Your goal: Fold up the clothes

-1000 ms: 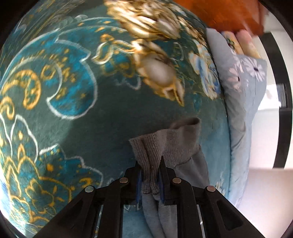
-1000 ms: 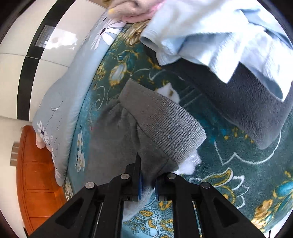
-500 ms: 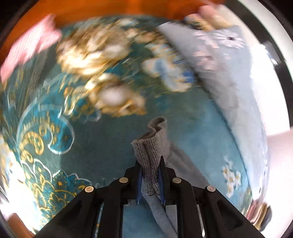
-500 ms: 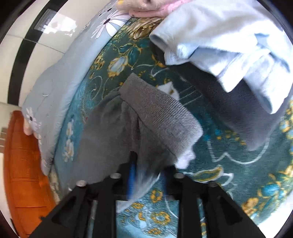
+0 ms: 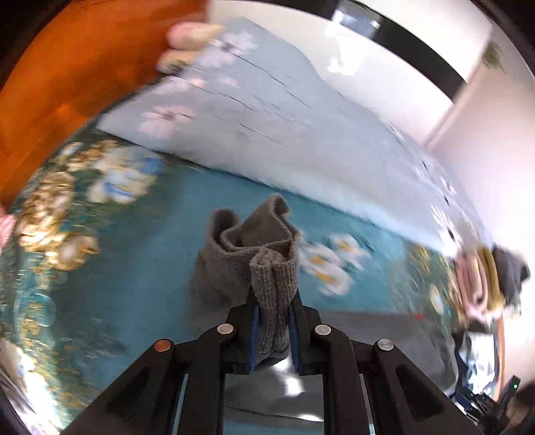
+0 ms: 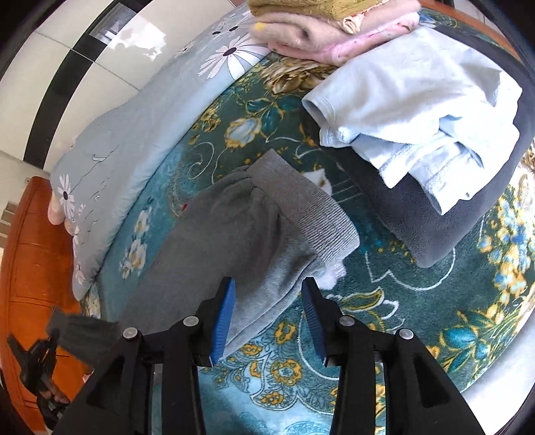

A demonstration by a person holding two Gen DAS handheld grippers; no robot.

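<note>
Left gripper [image 5: 272,329]: fingers clamped on the ribbed cuff [image 5: 274,294] of the grey knit sweatpants [image 6: 227,241], cuff bunched into a roll and lifted off the bed. Right gripper [image 6: 267,321]: fingers spread wide, straddling the near edge of the same garment, not gripping it. Sweatpants lie flat across the teal floral blanket [image 6: 401,301] on the bed, fleecy grey fabric, wide ribbed waistband [image 6: 311,204] at the far end, white lining showing at its right corner. Far right: folded light-blue garment [image 6: 411,100] on a dark grey fleece [image 6: 434,227]; pink and mustard folded stack [image 6: 327,30] beyond. Pale blue daisy-print quilt [image 6: 133,134] along the left.
</note>
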